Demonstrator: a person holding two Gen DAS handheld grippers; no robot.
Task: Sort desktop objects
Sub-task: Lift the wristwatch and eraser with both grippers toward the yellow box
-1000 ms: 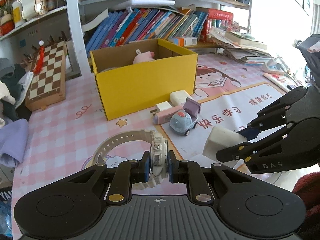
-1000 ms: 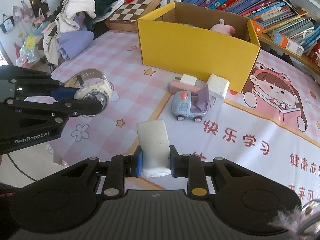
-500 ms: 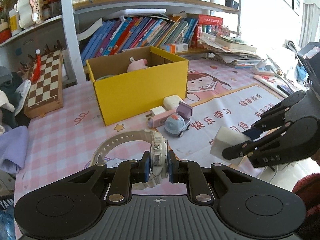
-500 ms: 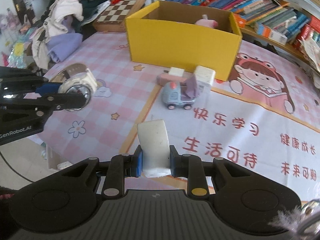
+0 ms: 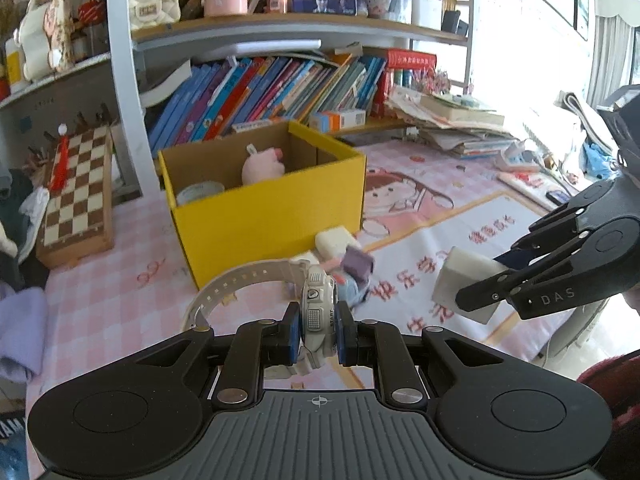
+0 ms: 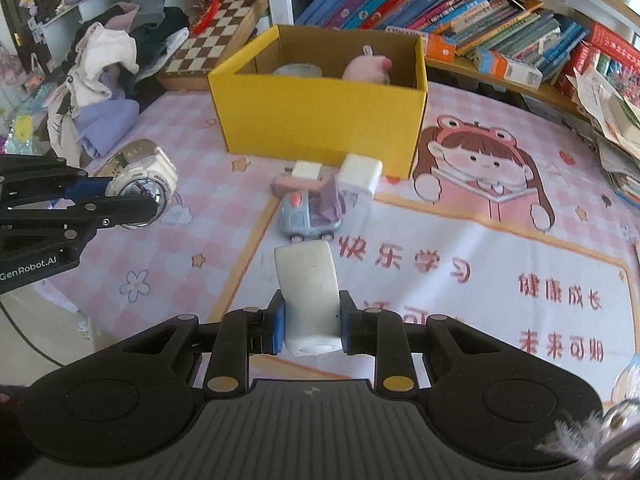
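Probably a child's study: crowded bookshelves (image 5: 280, 80), cartoon desk mat (image 6: 480, 240), chessboard (image 5: 76, 188).

Daylight floods from a curtained window (image 5: 612, 56) onto crowded bookshelves (image 5: 280, 80) behind a pink checked desk mat (image 6: 192, 152).

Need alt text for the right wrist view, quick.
The right gripper grips a white block above a pink mat. Ahead sit a toy car and yellow box; at left, the left gripper holds a watch.
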